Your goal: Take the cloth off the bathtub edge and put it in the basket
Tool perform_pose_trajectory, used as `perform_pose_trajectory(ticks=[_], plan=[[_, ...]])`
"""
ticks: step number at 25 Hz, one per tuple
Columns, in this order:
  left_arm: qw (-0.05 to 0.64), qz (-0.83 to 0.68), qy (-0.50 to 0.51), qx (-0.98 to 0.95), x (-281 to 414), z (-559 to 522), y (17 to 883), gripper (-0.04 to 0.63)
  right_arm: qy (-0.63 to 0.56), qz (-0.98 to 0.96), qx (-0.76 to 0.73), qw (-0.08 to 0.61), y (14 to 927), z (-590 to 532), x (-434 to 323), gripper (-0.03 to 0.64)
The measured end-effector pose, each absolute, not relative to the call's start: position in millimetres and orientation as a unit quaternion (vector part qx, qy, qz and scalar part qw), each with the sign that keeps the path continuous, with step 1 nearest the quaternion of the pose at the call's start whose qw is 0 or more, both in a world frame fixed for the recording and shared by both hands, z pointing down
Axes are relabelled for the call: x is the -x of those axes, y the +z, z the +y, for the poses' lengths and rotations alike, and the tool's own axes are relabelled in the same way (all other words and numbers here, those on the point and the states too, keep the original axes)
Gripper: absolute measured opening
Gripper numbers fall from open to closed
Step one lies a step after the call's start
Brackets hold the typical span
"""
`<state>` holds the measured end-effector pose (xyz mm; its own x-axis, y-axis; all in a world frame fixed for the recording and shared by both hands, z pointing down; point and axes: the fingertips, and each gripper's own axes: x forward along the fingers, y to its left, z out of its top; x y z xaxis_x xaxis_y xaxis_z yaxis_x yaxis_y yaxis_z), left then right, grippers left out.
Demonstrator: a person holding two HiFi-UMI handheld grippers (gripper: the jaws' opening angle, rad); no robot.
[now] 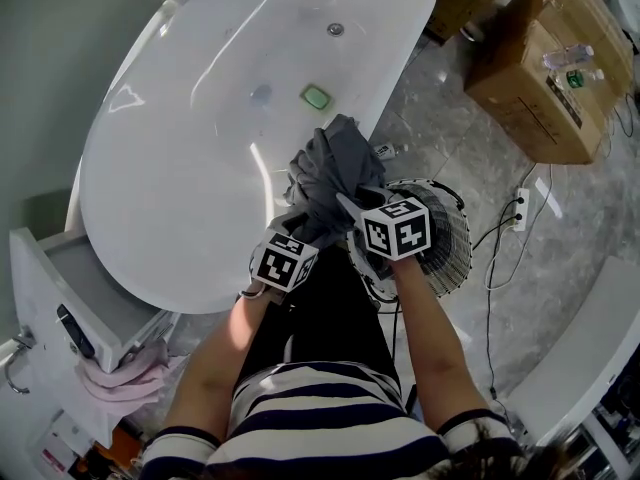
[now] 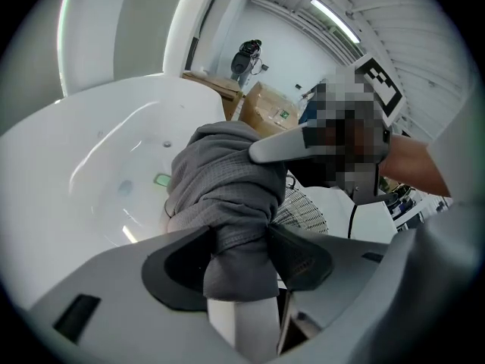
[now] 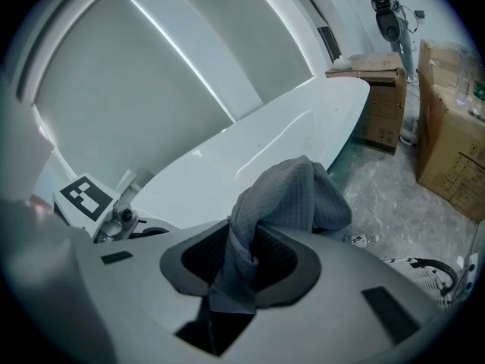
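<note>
The cloth [image 1: 335, 173] is a soft grey piece with a fine woven grain, bunched into a crumpled, upright wad. It is held up in the air over the rim of the bathtub [image 1: 200, 118], between the two tools and just beside the basket [image 1: 448, 246]. The bathtub is a smooth, glossy white oval with a rounded lip. The basket is a round white wire cage standing on the grey marbled floor [image 1: 470, 308] close against the tub's side. Both forearms reach forward and down from a striped shirt [image 1: 330, 423], side by side, with the marker cubes nearly touching. The left gripper [image 1: 300, 223] points up into the cloth from below. In the left gripper view its jaws stand wide apart and a fold of cloth [image 2: 227, 196] hangs loosely between the dark pads [image 2: 178, 268]. The right gripper [image 1: 345, 208] is over the basket's near edge. In the right gripper view its jaws are pinched tight on a narrow twist of the cloth [image 3: 292, 196], which bulges out above them. Inside the tub lie a small green square [image 1: 316, 96] and a round metal drain [image 1: 335, 29]. The right gripper and arm cover much of the basket, so I cannot tell what it holds.
</note>
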<state>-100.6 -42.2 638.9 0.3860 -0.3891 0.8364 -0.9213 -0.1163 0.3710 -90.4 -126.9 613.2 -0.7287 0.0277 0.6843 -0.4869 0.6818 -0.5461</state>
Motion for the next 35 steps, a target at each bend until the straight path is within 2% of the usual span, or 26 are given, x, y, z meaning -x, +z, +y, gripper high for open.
perform_pose_trajectory(ticks=[11, 14, 15, 16, 18, 23, 35], plan=[[0.416, -0.484, 0.289, -0.713, 102, -47, 631, 0.225, 0.364, -0.866, -0.114, 0.324, 581, -101, 86, 0.112], [0.393, -0.503, 0.286, -0.715, 105, -51, 622, 0.173, 0.365, -0.870, -0.114, 0.310, 569, -100, 83, 0.110], [0.384, -0.511, 0.284, -0.715, 107, -52, 618, 0.117, 0.366, -0.872, -0.114, 0.304, 564, -100, 81, 0.110], [0.374, -0.516, 0.281, -0.717, 108, -54, 613, 0.088, 0.367, -0.874, -0.114, 0.297, 558, -101, 80, 0.110], [0.357, -0.520, 0.279, -0.724, 110, -55, 602, 0.071, 0.365, -0.878, -0.115, 0.288, 547, -100, 78, 0.110], [0.317, -0.526, 0.276, -0.739, 110, -52, 564, 0.061, 0.349, -0.893, -0.120, 0.259, 512, -96, 75, 0.110], [0.232, -0.541, 0.197, -0.784, 101, -73, 439, 0.061, 0.307, -0.923, -0.177, 0.148, 390, -108, 52, 0.110]])
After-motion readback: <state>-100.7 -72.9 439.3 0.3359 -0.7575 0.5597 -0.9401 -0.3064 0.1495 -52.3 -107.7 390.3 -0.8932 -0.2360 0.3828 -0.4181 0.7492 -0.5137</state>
